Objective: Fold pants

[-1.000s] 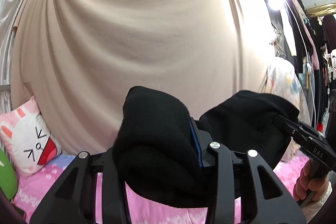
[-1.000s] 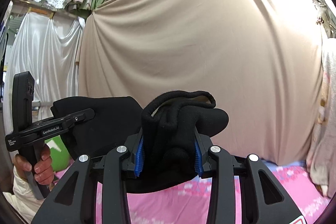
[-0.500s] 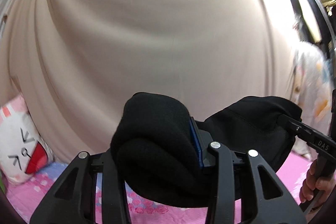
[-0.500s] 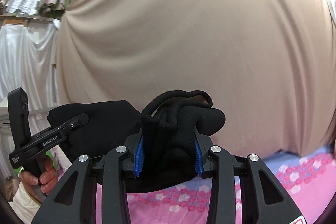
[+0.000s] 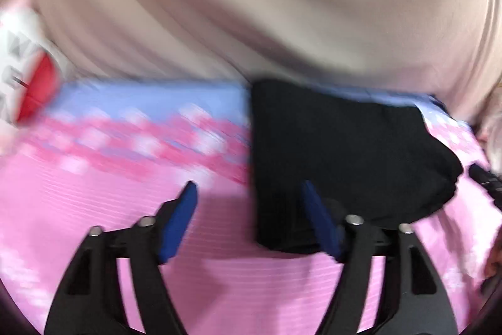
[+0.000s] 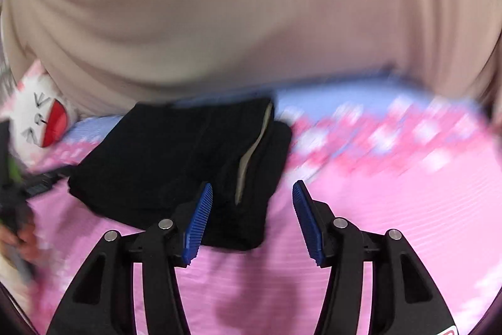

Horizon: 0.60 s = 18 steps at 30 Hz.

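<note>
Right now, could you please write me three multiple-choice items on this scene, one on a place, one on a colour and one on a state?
1. Where do the pants lie?
A. on the pink sheet
B. on a hanger
C. on the floor

2. What colour are the pads of each hand-held gripper?
A. red
B. blue
C. green

3. How do the left hand-held gripper and the right hand-held gripper stand?
A. both clamped on the pants
B. one clamped, one open
C. both open, having just been opening

Answers: 1 A, the black fabric rests folded on the sheet; 2 B, ribbed blue pads show in both views; 3 C, the pads stand apart and none presses on the fabric.
</note>
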Available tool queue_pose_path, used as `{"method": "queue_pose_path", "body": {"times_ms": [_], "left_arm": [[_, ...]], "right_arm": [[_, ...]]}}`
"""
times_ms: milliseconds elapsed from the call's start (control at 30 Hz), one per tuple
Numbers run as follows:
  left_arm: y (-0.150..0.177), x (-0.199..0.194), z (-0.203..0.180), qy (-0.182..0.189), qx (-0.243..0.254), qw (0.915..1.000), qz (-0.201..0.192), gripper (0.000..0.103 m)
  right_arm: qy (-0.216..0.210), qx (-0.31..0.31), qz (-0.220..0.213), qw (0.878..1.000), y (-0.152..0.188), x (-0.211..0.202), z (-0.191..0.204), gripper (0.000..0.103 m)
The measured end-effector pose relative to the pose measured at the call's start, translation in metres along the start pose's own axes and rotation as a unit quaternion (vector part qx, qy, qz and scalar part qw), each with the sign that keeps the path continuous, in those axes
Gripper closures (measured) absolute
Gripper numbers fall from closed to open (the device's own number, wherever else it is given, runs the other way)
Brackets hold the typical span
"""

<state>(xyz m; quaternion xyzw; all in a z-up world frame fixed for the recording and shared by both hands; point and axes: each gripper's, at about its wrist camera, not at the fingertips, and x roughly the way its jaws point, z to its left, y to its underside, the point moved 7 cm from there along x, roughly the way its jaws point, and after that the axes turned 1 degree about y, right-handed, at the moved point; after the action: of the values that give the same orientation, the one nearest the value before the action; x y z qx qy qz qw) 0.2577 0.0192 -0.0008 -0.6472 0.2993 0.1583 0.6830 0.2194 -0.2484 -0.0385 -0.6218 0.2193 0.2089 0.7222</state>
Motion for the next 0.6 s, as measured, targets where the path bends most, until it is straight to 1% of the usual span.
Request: {"method": "queue_pose_path", "body": {"times_ms": [33, 67, 100, 133, 167, 200, 233, 267, 300, 333, 367, 400, 433, 467, 500, 533, 567, 600], "left_arm": [[-0.010, -0.012, 0.001, -0.007, -0.005, 0.9999, -0.011, 0.025], [-0.017, -0.016, 0.000, -0.006, -0.011, 0.9998, -0.014, 0.025], [-0.026, -0.020, -0.006, 0.004, -0.025, 0.9995, -0.017, 0.025], [-0.033, -0.019, -0.015, 0.018, -0.034, 0.9991, -0.018, 0.021], [-0.035, -0.014, -0.022, 0.026, -0.039, 0.9988, -0.017, 0.018], [-0.032, -0.002, -0.029, 0.019, -0.038, 0.9990, -0.008, 0.016], [-0.027, 0.010, -0.032, 0.006, -0.030, 0.9995, 0.006, 0.016], [-0.017, 0.037, -0.035, -0.024, -0.015, 0.9991, 0.033, 0.017], [-0.004, 0.057, -0.031, -0.044, -0.003, 0.9973, 0.058, 0.017], [0.010, 0.072, -0.028, -0.056, 0.002, 0.9949, 0.084, 0.015], [0.021, 0.081, -0.026, -0.030, -0.014, 0.9952, 0.092, 0.015], [0.024, 0.073, -0.019, -0.013, -0.032, 0.9957, 0.086, 0.016], [0.025, 0.068, -0.014, -0.005, -0.041, 0.9954, 0.086, 0.017], [0.024, 0.059, -0.009, 0.015, -0.054, 0.9943, 0.091, 0.017], [0.023, 0.053, -0.007, 0.034, -0.068, 0.9930, 0.091, 0.016], [0.022, 0.049, -0.003, 0.056, -0.085, 0.9907, 0.090, 0.009], [0.023, 0.049, 0.003, 0.069, -0.105, 0.9876, 0.093, 0.008], [0.024, 0.052, 0.006, 0.071, -0.116, 0.9857, 0.100, 0.007]], "right_arm": [[-0.007, -0.010, -0.010, 1.000, -0.008, -0.010, 0.008, 0.069], [-0.020, -0.011, -0.015, 1.000, -0.013, -0.013, 0.012, 0.076], [-0.035, -0.011, -0.014, 0.999, -0.019, -0.013, 0.021, 0.088], [-0.058, -0.013, -0.007, 0.998, -0.024, -0.006, 0.036, 0.095], [-0.072, -0.017, 0.002, 0.997, -0.025, 0.003, 0.044, 0.096], [-0.070, -0.025, 0.016, 0.997, -0.023, 0.016, 0.049, 0.096], [-0.046, -0.037, 0.038, 0.998, -0.016, 0.035, 0.049, 0.098], [-0.003, -0.047, 0.062, 0.997, -0.003, 0.057, 0.037, 0.103], [0.009, -0.050, 0.072, 0.996, 0.009, 0.069, 0.027, 0.103], [-0.014, -0.038, 0.057, 0.998, 0.017, 0.074, 0.016, 0.103], [-0.034, -0.013, 0.059, 0.998, 0.015, 0.069, 0.010, 0.103], [-0.041, 0.008, 0.067, 0.997, 0.011, 0.063, 0.006, 0.103], [-0.038, 0.016, 0.066, 0.997, 0.005, 0.052, 0.004, 0.092], [-0.022, 0.013, 0.054, 0.998, 0.000, 0.038, 0.002, 0.080], [-0.014, 0.011, 0.047, 0.999, -0.003, 0.031, 0.001, 0.049], [-0.010, 0.013, 0.042, 0.999, -0.003, 0.020, -0.002, 0.038], [-0.016, 0.023, 0.043, 0.999, -0.001, 0.016, -0.005, 0.038], [-0.026, 0.037, 0.057, 0.997, 0.003, 0.020, -0.008, 0.038]]}}
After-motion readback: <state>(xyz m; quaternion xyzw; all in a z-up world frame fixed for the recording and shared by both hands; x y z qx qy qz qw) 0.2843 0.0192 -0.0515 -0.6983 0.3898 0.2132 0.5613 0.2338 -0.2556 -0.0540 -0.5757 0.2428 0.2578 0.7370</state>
